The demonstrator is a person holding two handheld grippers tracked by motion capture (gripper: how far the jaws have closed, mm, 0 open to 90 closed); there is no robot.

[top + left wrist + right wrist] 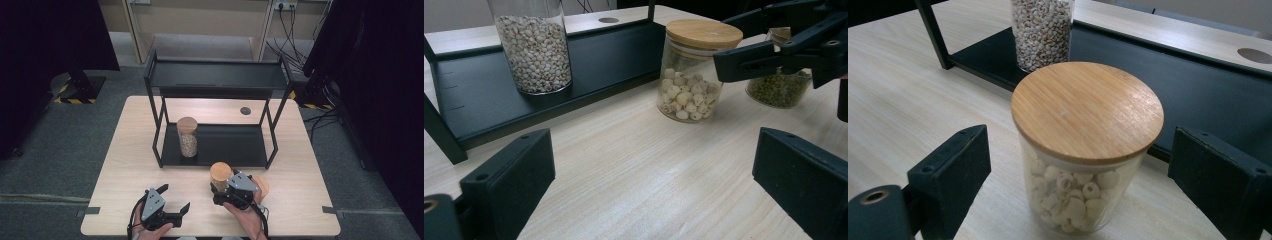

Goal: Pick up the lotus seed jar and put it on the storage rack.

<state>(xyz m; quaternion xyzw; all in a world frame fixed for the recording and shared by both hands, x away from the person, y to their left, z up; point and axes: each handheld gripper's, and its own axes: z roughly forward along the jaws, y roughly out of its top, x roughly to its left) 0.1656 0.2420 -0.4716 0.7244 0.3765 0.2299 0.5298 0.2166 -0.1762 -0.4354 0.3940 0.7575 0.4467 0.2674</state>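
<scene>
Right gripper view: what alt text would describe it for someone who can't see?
A short glass jar of pale ring-shaped pieces, capped by a round wooden lid, stands between two open black jaws. Behind, a taller jar of small grains sits on a black shelf.

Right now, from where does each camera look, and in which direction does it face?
High view: above the person's side, facing forward and down on the table; both hands, left gripper and right gripper show.
Left gripper view: on the left gripper, facing the short jar; own jaws show.
Right gripper view: on the right gripper, facing the short jar; own jaws show.
All share this jar.
</scene>
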